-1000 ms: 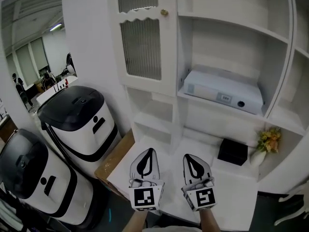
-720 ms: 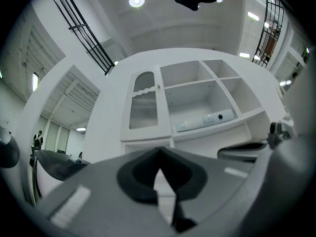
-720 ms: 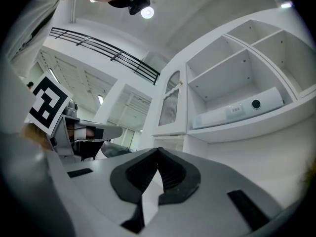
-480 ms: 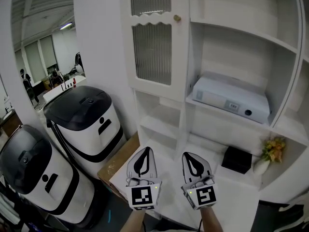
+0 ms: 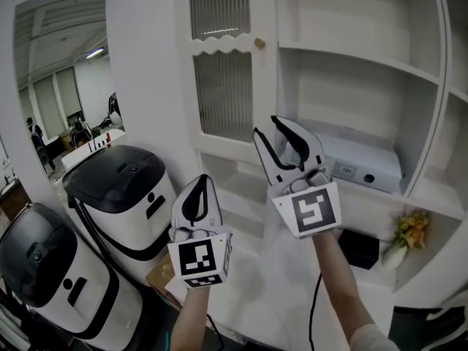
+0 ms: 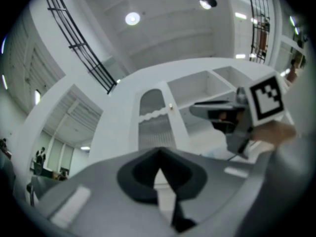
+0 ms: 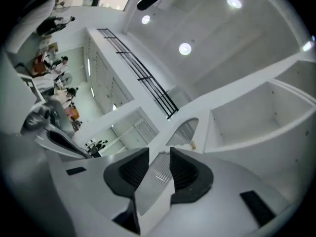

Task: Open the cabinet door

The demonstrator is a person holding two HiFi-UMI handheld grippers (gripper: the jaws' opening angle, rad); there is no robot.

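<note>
The white cabinet door (image 5: 223, 79) with ribbed glass is closed, and a small gold knob (image 5: 259, 42) sits at its right edge. My right gripper (image 5: 265, 127) is raised in front of the shelves, below and right of the knob and apart from it. Its jaws have just been opening and nothing is between them. In the right gripper view the ribbed glass (image 7: 157, 174) shows through the gap and the knob (image 7: 192, 144) lies just to the right. My left gripper (image 5: 204, 178) is lower and further left, shut and empty. The left gripper view shows the door (image 6: 154, 120) and the right gripper (image 6: 228, 116).
Two white and black bin-shaped machines (image 5: 121, 189) (image 5: 36, 265) stand at the left. A white box device (image 5: 365, 163) lies on the middle shelf. A black box (image 5: 362, 247) and a small flower vase (image 5: 408, 229) sit on the counter (image 5: 292, 298). A brown board (image 5: 162, 269) leans by the counter's edge.
Both grippers have risen, the right one much further, up in front of the shelves. The right jaws went from shut to open. The left jaws stay shut.
</note>
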